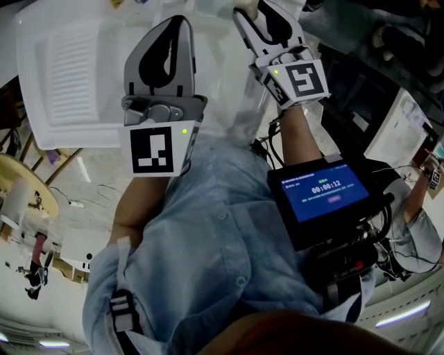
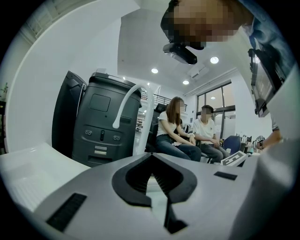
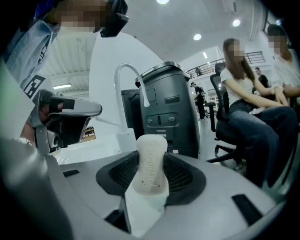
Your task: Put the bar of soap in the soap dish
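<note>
Head view is hiding the task's thing: the right gripper [image 1: 267, 21], its tips cut off by the upper edge, and the left gripper [image 1: 177, 28] are reaching over the white ribbed sink top [image 1: 41, 104], and their grey bodies are covering whatever they carry. Right gripper view is showing the pale off-white bar of soap [image 3: 151, 164] standing upright between that gripper's ribbed black pads, which are pinching its lower half while its rounded top is sticking out beyond them. Left gripper view is showing jaws pressed together, nothing between. Beyond the soap, a curved white faucet [image 3: 125, 75] and a dark grey machine [image 3: 171, 108] are standing at the counter's far edge.
</note>
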The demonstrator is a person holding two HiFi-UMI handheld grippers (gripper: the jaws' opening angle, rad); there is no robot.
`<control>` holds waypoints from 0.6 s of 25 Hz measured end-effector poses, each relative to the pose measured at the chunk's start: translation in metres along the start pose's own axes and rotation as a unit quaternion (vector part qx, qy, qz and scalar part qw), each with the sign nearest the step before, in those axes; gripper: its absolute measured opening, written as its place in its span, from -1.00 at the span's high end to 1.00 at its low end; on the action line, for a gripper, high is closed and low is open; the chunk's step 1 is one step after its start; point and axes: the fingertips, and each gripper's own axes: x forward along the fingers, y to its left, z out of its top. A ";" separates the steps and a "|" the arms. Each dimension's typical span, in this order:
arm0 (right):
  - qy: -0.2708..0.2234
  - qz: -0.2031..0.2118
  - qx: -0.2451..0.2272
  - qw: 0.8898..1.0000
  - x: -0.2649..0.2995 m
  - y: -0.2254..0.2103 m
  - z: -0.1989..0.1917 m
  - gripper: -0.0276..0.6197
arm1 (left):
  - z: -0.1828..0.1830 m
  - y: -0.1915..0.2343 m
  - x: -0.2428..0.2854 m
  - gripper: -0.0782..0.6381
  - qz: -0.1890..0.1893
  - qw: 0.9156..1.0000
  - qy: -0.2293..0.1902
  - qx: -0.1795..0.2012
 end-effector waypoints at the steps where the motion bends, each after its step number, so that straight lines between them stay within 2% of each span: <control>1: 0.002 0.000 -0.002 1.000 0.000 0.000 -0.001 0.34 | 0.001 0.000 0.000 0.76 0.001 1.000 -0.001 0.000; 9: 0.016 0.005 -0.006 1.000 0.003 0.000 -0.007 0.34 | 0.003 0.001 -0.003 0.76 0.007 1.000 -0.008 -0.002; 15: 0.027 0.007 -0.017 0.999 0.005 0.001 -0.011 0.34 | 0.001 -0.001 -0.005 0.76 0.008 1.000 0.003 -0.009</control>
